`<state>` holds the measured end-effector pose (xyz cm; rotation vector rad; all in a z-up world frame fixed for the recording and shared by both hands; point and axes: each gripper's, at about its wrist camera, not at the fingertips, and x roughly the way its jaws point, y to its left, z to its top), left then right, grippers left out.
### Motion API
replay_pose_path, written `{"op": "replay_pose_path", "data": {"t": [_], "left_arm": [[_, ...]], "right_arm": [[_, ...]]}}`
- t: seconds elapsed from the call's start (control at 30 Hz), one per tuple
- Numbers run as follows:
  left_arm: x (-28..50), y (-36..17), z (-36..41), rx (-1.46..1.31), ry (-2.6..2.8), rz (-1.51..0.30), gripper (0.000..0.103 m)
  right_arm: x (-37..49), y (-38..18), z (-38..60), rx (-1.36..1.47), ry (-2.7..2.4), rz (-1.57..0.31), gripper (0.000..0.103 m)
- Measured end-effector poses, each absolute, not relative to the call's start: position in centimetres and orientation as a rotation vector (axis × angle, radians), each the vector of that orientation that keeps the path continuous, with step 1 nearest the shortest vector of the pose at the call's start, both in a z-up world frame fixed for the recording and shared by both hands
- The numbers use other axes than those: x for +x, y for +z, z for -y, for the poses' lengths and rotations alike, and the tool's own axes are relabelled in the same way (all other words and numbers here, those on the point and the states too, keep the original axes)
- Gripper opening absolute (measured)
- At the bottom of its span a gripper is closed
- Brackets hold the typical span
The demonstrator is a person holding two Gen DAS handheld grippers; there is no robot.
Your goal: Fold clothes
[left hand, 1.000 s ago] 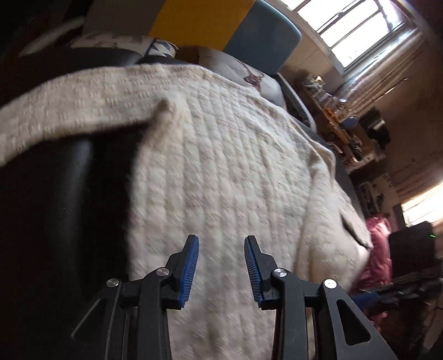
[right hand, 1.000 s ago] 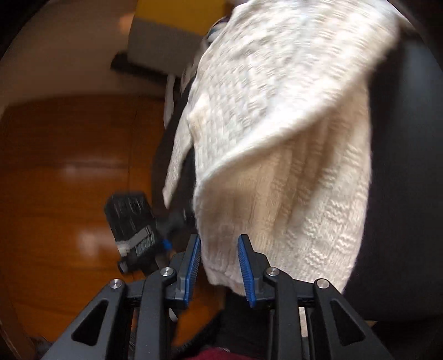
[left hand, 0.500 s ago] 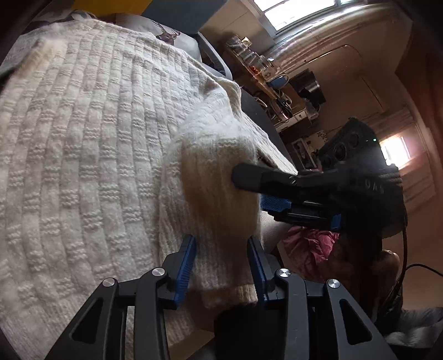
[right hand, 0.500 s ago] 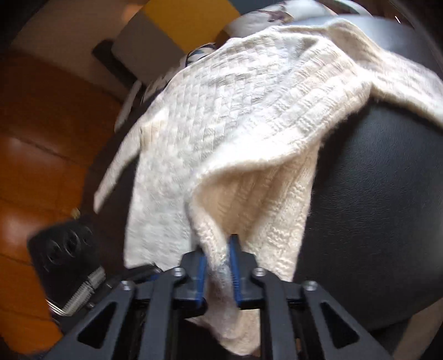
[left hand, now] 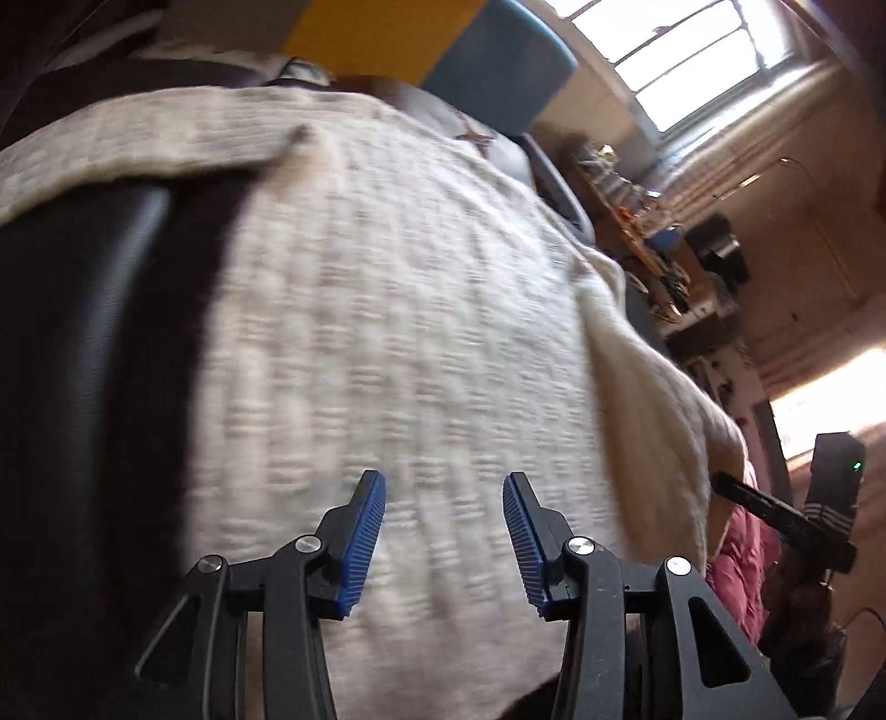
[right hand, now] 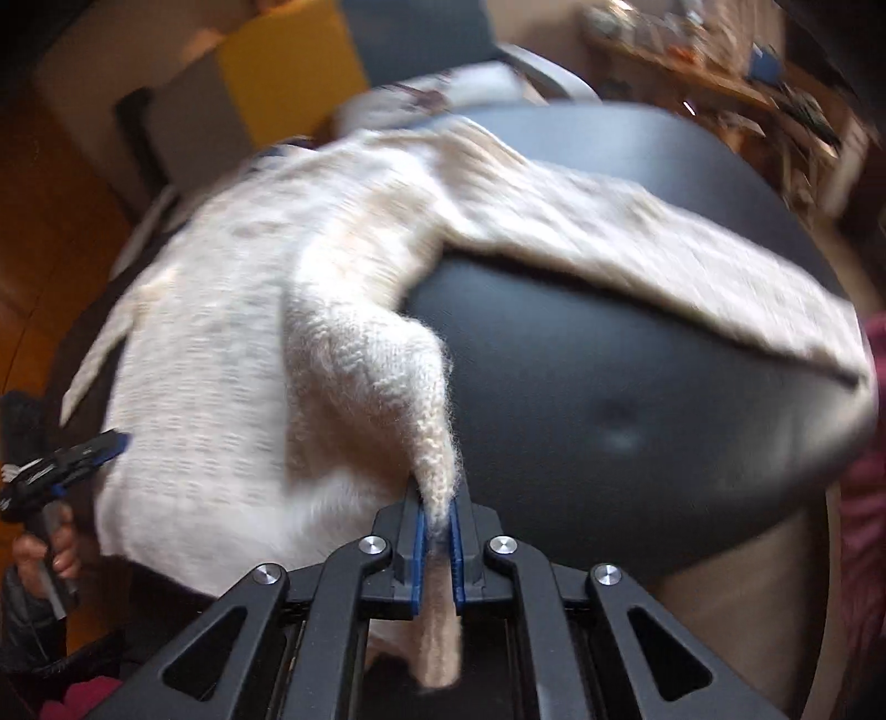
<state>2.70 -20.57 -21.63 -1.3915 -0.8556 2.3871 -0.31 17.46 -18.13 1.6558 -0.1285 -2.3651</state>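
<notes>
A cream knitted sweater (left hand: pixel 398 332) lies spread over a black cushioned surface (left hand: pixel 83 360). My left gripper (left hand: pixel 443 498) is open and empty, its blue pads just above the sweater's body. In the right wrist view the sweater (right hand: pixel 232 343) drapes over the black surface (right hand: pixel 637 399), one sleeve (right hand: pixel 637 232) stretched to the right. My right gripper (right hand: pixel 436 515) is shut on a bunched edge of the sweater and pulls it toward the camera. The right gripper shows at the far right of the left wrist view (left hand: pixel 775 515); the left one shows at the left edge of the right wrist view (right hand: pixel 66 459).
A pink garment (left hand: pixel 736 565) lies beyond the sweater's right edge. A yellow panel (left hand: pixel 376 39) and a blue chair back (left hand: pixel 498 72) stand behind. A cluttered shelf (left hand: pixel 648 221) and a window (left hand: pixel 692 50) are at the back right. Wooden floor (right hand: pixel 50 249) lies at the left.
My right gripper has closed on the sweater's edge and drawn it across the black surface. My left gripper has swung back over the sweater's body, still open.
</notes>
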Motion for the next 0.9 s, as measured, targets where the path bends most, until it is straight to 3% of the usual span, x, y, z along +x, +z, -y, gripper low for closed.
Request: {"op": "replay_pose_path", "data": {"t": [0.1,0.17,0.27,0.6,0.73,0.9], "left_arm": [[2.8,-21.7,19.9,-1.419,2.400,0.775,0.045],[2.5,-21.7,19.1,-1.450,2.415,0.709,0.045],[2.1,-21.5,18.9,-1.502,2.421,0.641,0.045],[-5.5,-15.4,18.3,-1.361,2.533,0.477,0.046],[-12.1,-14.6,14.0,-1.307,2.533,0.344,0.047],[-19.3,-16.1,8.9,-1.310,2.511,0.217,0.047]], "right_arm": [[-0.5,-20.6,-18.8,1.740,-2.310,0.238,0.008],[-0.7,-20.9,-19.8,1.736,-2.281,0.350,0.021],[-1.5,-19.3,-21.4,1.664,-2.330,0.397,0.022],[-14.2,-13.4,-22.1,1.343,-2.525,0.364,0.022],[-20.8,-14.3,-19.5,1.348,-2.437,0.338,0.022],[-26.2,-19.5,-17.6,1.558,-2.375,0.220,0.022]]}}
